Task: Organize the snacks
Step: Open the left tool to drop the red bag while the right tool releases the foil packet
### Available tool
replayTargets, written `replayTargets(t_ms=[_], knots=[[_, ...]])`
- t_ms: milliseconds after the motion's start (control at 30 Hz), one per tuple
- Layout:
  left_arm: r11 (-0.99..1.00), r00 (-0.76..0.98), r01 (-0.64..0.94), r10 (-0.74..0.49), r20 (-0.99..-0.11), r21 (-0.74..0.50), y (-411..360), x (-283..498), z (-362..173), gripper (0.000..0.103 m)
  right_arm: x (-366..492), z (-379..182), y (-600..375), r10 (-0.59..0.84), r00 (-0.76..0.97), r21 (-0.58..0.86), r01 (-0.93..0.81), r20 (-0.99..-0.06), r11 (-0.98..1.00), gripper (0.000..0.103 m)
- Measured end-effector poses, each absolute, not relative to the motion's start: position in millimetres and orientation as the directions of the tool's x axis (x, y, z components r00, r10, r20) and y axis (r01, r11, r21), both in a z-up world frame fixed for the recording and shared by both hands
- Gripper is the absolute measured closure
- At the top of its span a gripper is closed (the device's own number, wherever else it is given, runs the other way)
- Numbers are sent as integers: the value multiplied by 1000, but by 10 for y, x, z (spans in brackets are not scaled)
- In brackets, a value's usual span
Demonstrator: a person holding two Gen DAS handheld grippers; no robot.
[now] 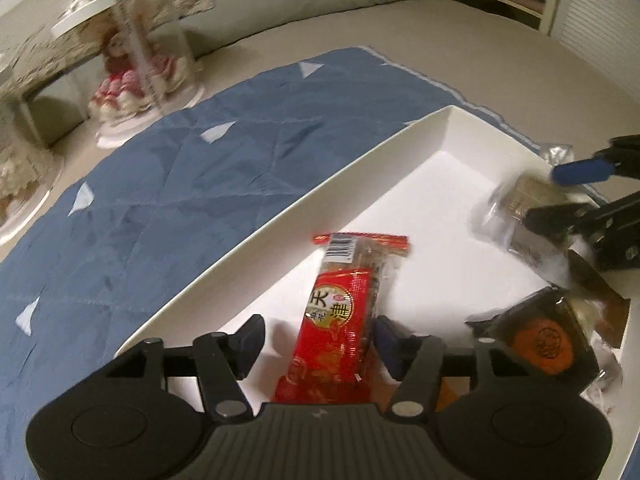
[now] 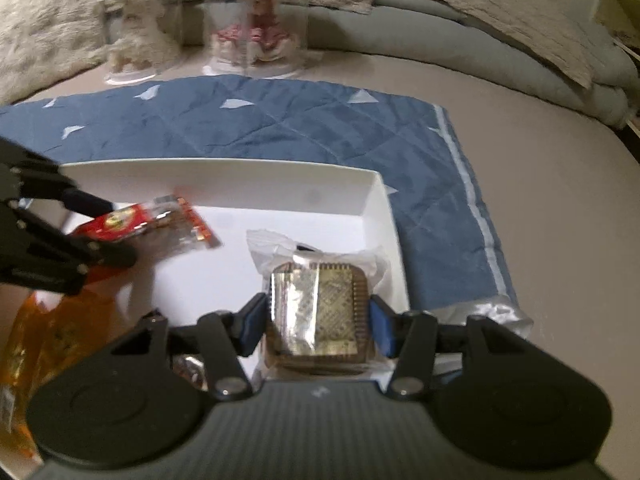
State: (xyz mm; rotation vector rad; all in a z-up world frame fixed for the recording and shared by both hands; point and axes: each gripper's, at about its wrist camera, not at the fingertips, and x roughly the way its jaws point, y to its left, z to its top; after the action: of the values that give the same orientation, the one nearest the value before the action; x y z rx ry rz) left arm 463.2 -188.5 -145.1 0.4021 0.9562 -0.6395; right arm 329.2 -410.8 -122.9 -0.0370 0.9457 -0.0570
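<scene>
A white tray (image 1: 360,168) lies on a blue quilted mat. My left gripper (image 1: 318,340) is open around a red snack packet (image 1: 340,312) that lies in the tray; a gap shows at the left finger. My right gripper (image 2: 318,326) is shut on a clear-wrapped square biscuit pack (image 2: 316,308) over the tray's right end (image 2: 376,196). The biscuit pack (image 1: 520,208) and right gripper (image 1: 560,192) also show in the left wrist view. The red packet (image 2: 140,220) and left gripper (image 2: 96,228) show in the right wrist view.
A dark-wrapped pastry (image 1: 548,340) lies in the tray beside the red packet. Orange wrapped snacks (image 2: 44,340) lie at the tray's left. Two clear domes with dolls (image 2: 260,24) stand behind the blue mat (image 2: 260,120). Bedding is piled at the back.
</scene>
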Motion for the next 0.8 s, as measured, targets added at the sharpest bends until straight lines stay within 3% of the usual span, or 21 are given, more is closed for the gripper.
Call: replayTargets(t_ms=[33, 133, 333, 467, 800], knots=[[758, 422, 650, -307, -853, 49, -1867, 4635, -1448, 37, 3266, -1190, -4129, -62, 590, -40, 50, -805, 998, 34], [786, 436, 614, -255, -863, 78, -1817, 4635, -1422, 35, 3233, -1103, -4239, -51, 596, 15, 105, -801, 994, 30], [805, 430, 592, -277, -859, 37, -1753, 4529, -1271, 33, 3112, -1007, -4344, -18, 589, 84, 146, -808, 986, 30], [814, 432, 580, -306, -848, 2, -1749, 4401, -1128, 24, 3076, -961, -4330, 5, 587, 114, 149, -810, 982, 30], [841, 445, 538, -345, -826, -62, -1687, 4066, -880, 24, 2842, -817, -4225, 26, 605, 121, 117, -796, 986, 28]])
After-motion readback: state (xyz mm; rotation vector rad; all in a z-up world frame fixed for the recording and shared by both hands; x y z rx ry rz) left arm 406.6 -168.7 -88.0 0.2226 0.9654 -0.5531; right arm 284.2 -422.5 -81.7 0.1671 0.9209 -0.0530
